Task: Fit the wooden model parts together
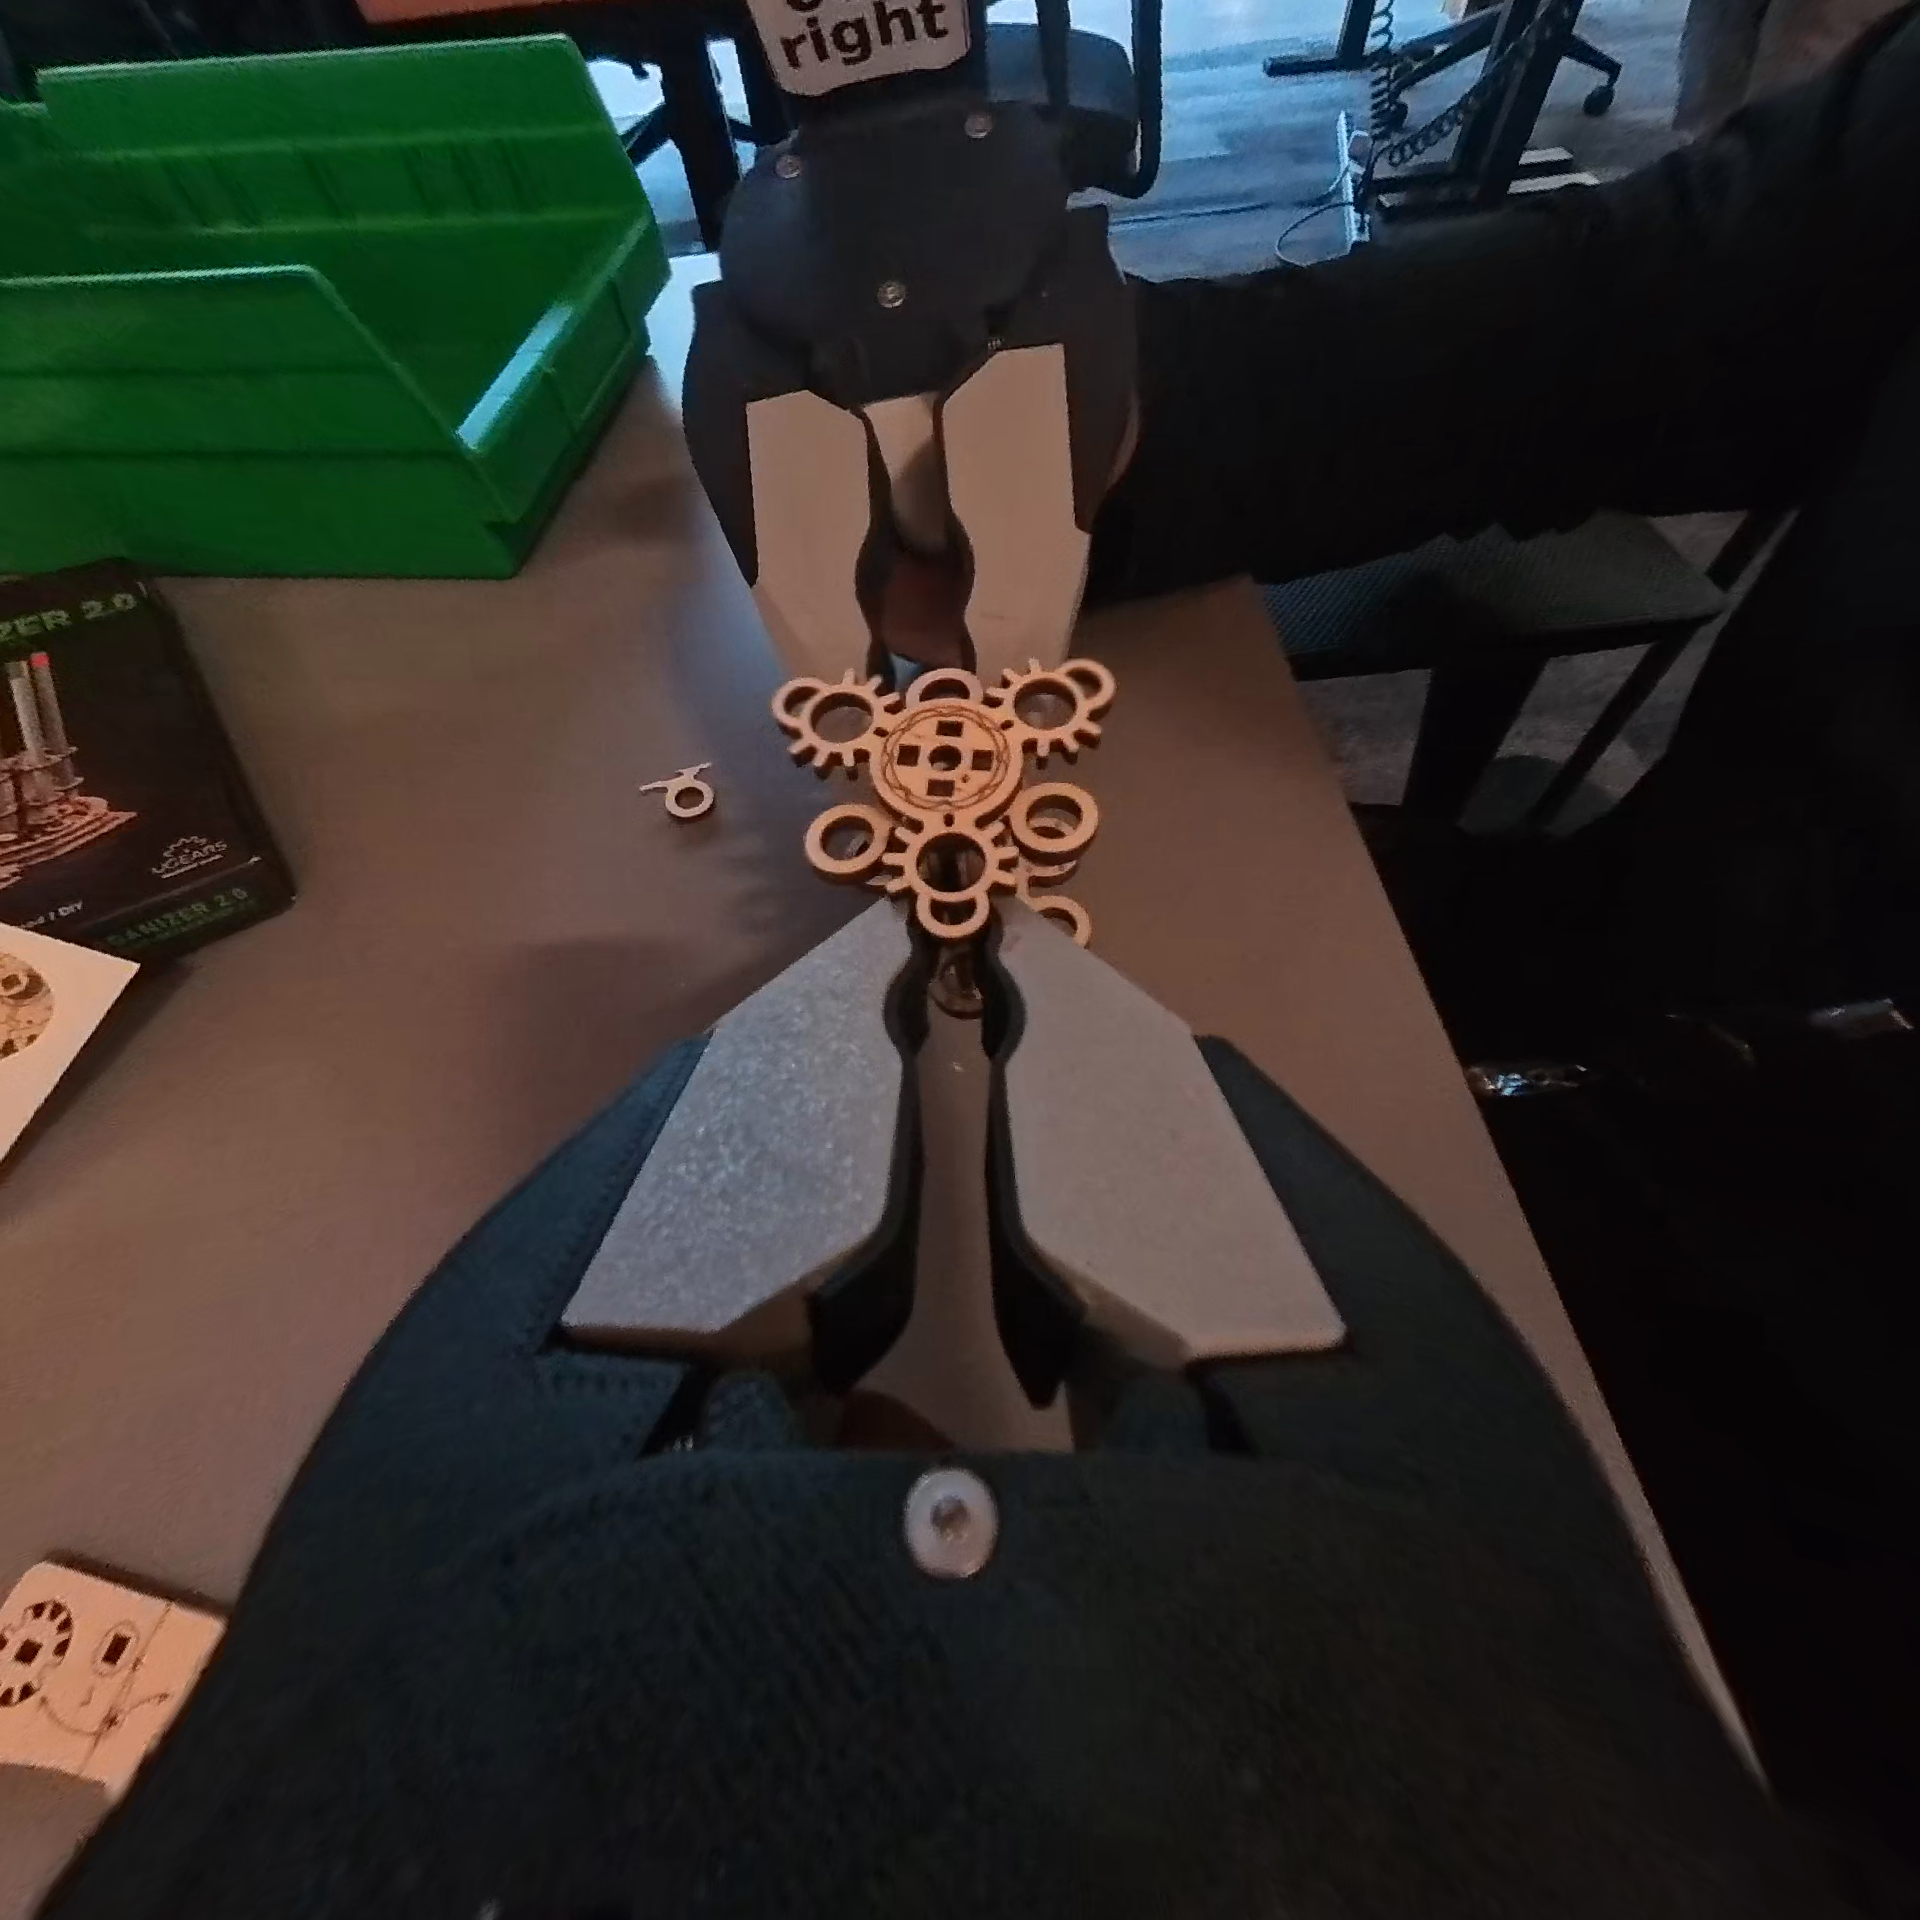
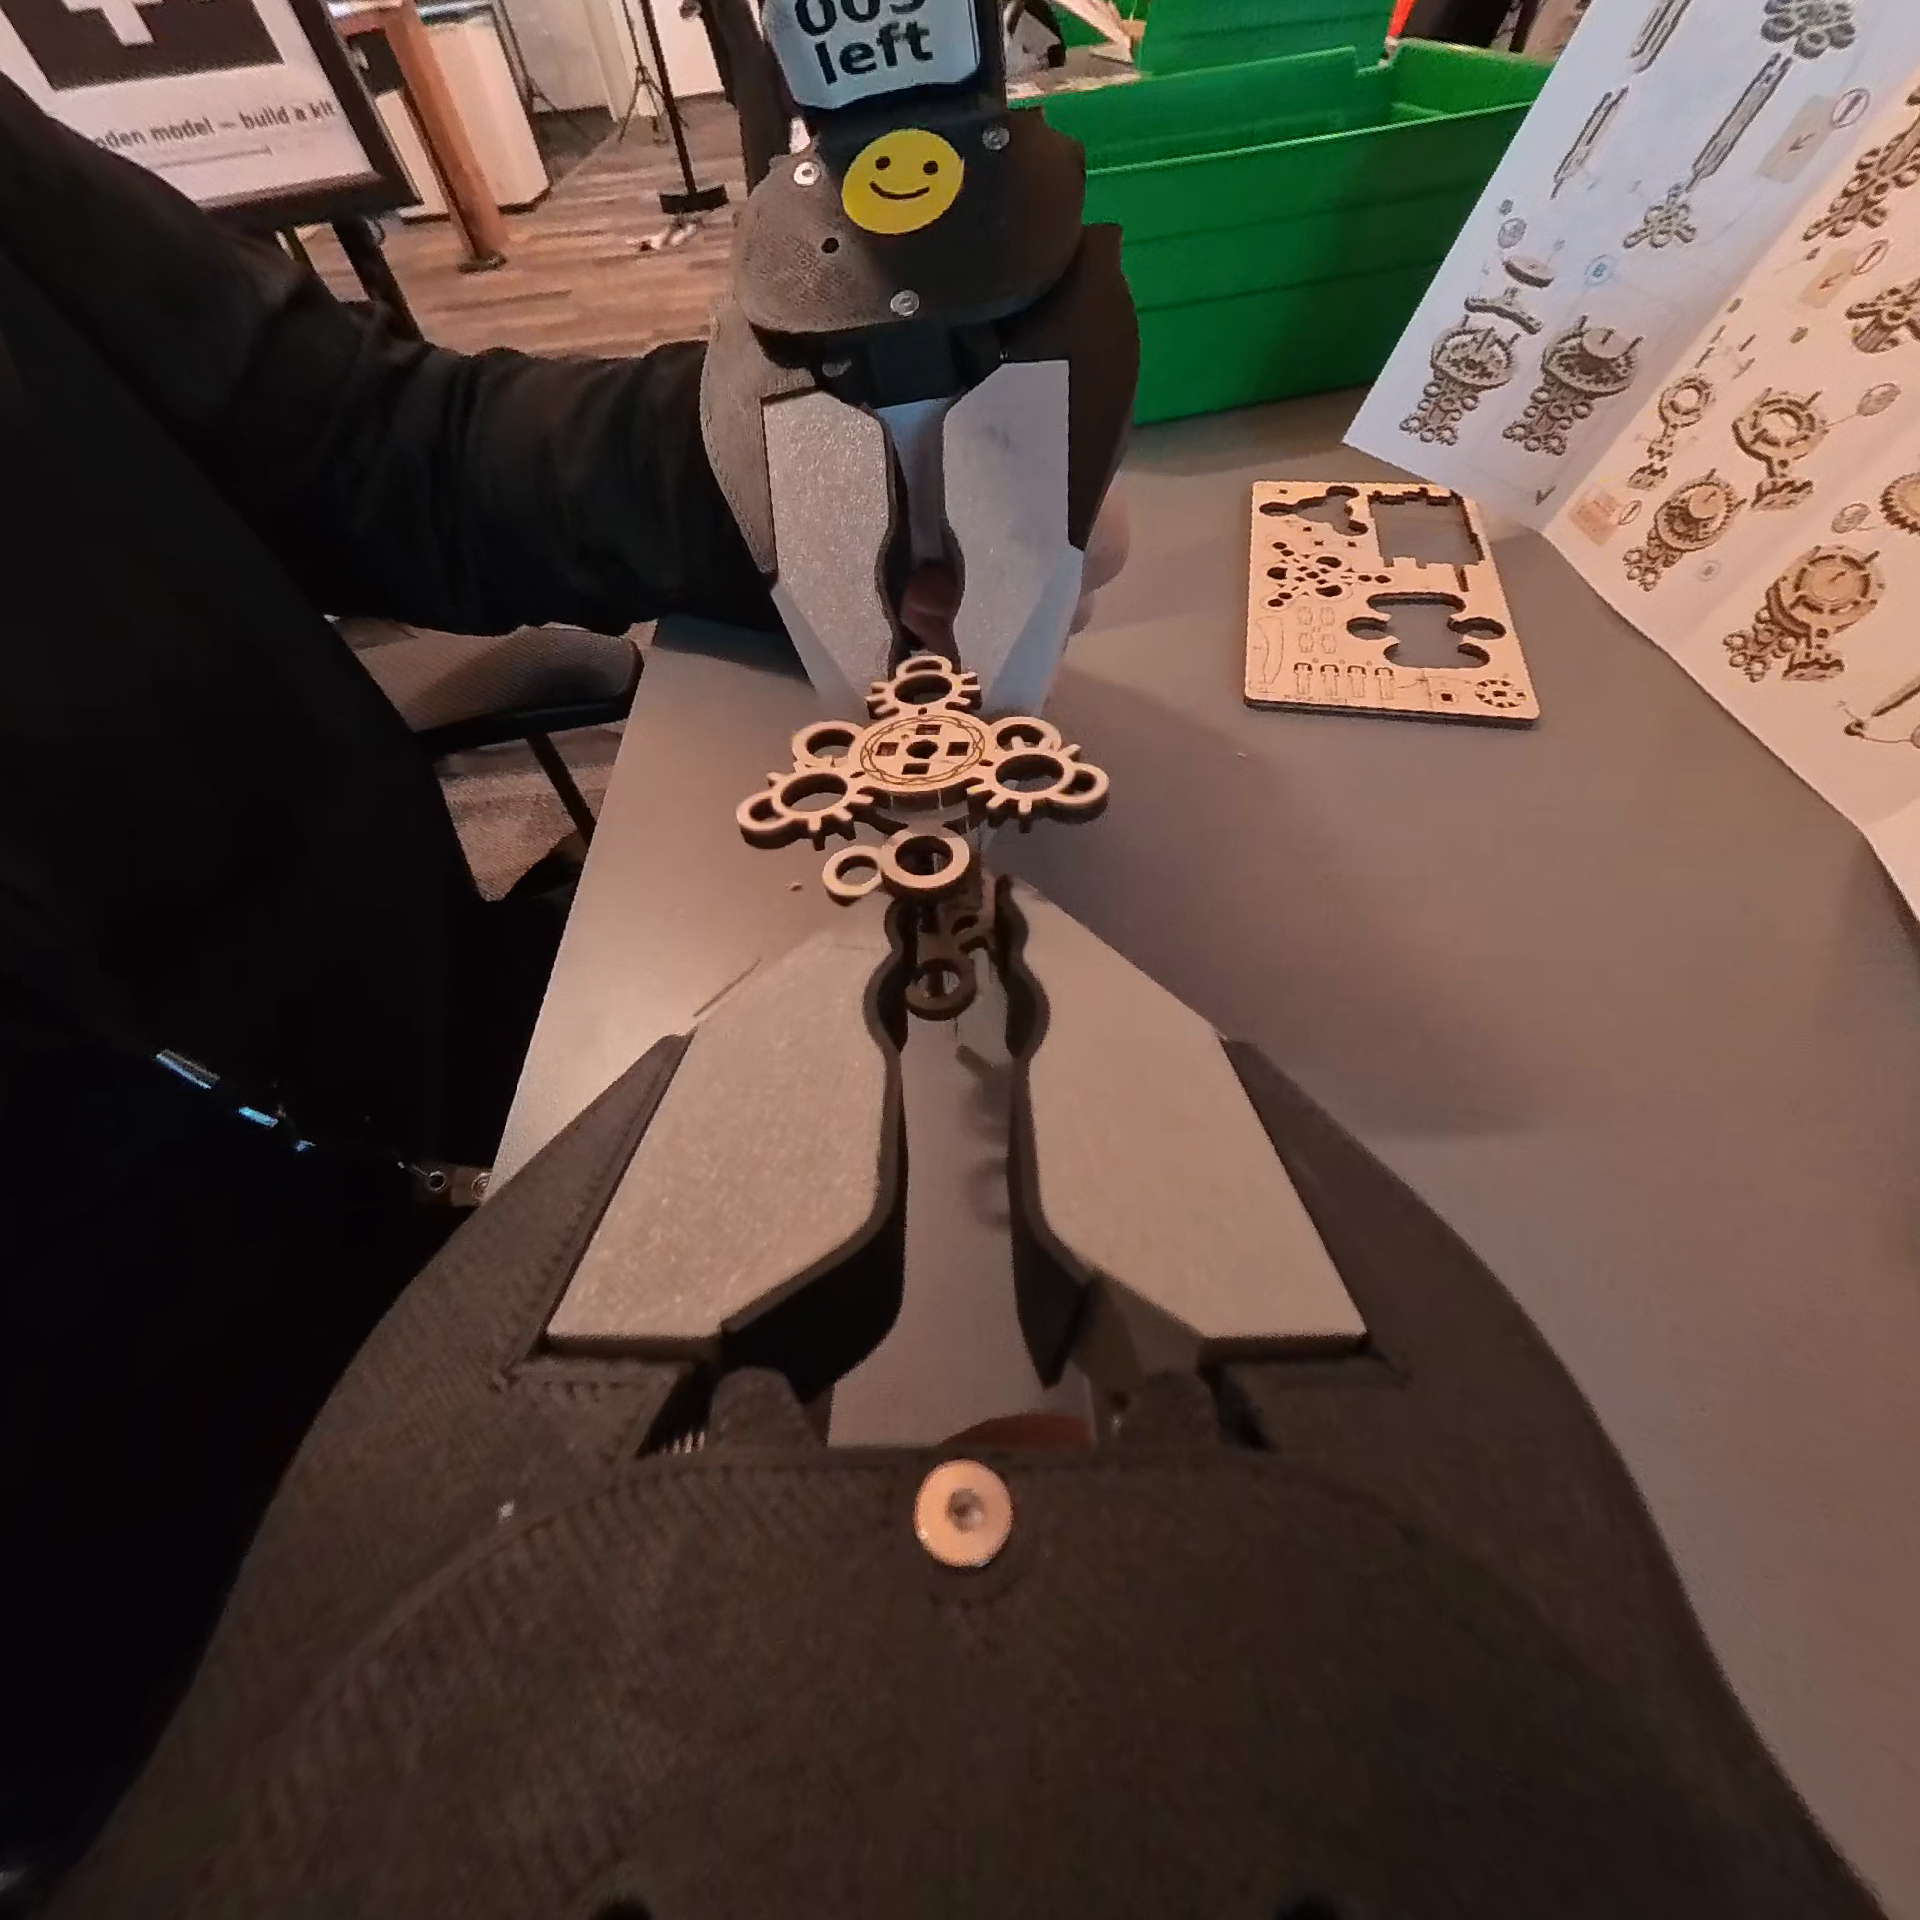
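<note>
- The left gripper (image 1: 951,940) is pinched shut on the near edge of the wooden gear piece (image 1: 940,795), right at its small rings.
- The right gripper (image 2: 951,925) is squeezed shut on the other side of the same wooden gear piece (image 2: 920,779), so both hold it up between them, above the grey table (image 1: 416,1039).
- The wooden gear piece is flat, with a round middle and many little rings around it.
- A tiny wooden ring part (image 1: 681,790) lies on the table just left of the piece.
- A wooden sheet with cut-out holes (image 2: 1387,603) lies flat on the table (image 2: 1351,935), off to the right.
- A paper guide with drawings (image 2: 1714,364) stands open beside that sheet.
- Green bins (image 1: 291,312) sit at the back of the table.
- A dark kit box (image 1: 114,748) lies near the green bins.
</note>
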The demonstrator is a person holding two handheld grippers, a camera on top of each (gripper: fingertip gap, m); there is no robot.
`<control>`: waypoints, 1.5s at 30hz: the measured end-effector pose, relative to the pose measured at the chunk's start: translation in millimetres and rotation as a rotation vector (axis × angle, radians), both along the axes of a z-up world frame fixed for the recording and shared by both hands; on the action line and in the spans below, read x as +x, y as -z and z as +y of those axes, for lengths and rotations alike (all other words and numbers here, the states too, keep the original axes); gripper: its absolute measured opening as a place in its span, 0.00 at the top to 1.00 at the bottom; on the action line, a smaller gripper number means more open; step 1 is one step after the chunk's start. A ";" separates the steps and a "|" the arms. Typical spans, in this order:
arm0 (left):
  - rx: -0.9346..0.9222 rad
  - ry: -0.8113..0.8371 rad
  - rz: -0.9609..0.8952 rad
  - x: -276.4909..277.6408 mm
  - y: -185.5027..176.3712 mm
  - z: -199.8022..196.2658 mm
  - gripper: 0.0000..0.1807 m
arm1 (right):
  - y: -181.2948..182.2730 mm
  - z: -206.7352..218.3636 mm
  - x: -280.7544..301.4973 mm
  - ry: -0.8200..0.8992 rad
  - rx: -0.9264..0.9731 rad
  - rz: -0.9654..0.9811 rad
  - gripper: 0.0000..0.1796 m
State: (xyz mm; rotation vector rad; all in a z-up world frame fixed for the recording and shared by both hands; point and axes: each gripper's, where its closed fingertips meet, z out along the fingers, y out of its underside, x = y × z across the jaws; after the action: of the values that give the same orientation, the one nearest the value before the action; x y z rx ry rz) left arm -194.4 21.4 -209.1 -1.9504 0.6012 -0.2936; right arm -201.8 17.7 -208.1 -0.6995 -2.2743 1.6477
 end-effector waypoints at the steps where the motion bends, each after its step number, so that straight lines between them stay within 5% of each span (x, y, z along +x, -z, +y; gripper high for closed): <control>1: -0.004 0.001 -0.010 0.2 0.5 -0.2 0.99 | 0.6 -0.1 0.0 -0.002 0.002 -0.005 0.94; 41: -0.066 -0.045 -0.056 -5.9 5.0 0.6 0.99 | -0.8 20.8 -2.6 0.054 -0.001 -0.012 0.91; 45: -0.059 -0.034 -0.058 -2.7 4.7 1.7 0.99 | -32.0 48.7 0.9 0.134 -0.089 0.094 1.00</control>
State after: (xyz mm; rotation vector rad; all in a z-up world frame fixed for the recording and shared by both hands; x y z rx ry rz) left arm -197.1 23.0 -213.8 -1.9999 0.5258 -0.3488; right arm -200.9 66.3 -176.1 -0.7605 -2.0542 1.6898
